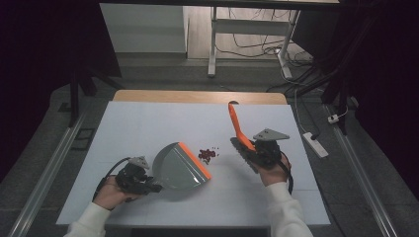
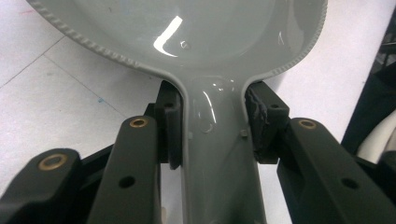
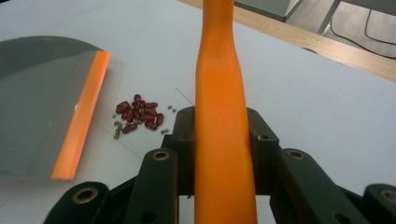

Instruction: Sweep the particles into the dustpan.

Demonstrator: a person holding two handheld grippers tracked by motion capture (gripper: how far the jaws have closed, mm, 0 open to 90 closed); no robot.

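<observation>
Dustpan [image 1: 177,168], grey with an orange front lip, lies on the white table [image 1: 148,123] left of centre, lip facing a small heap of beans; its handle is pinched between the pads of the left gripper [image 1: 148,186]. Table: broad bare surface behind and to the left, wooden strip along the far edge. Brush [image 1: 238,129], orange handle, bristle head low, stands tilted right of the beans, handle clamped in the right gripper [image 1: 257,154]. Beans [image 1: 207,154], red with a few green, sit between lip and brush, apart from both.
</observation>
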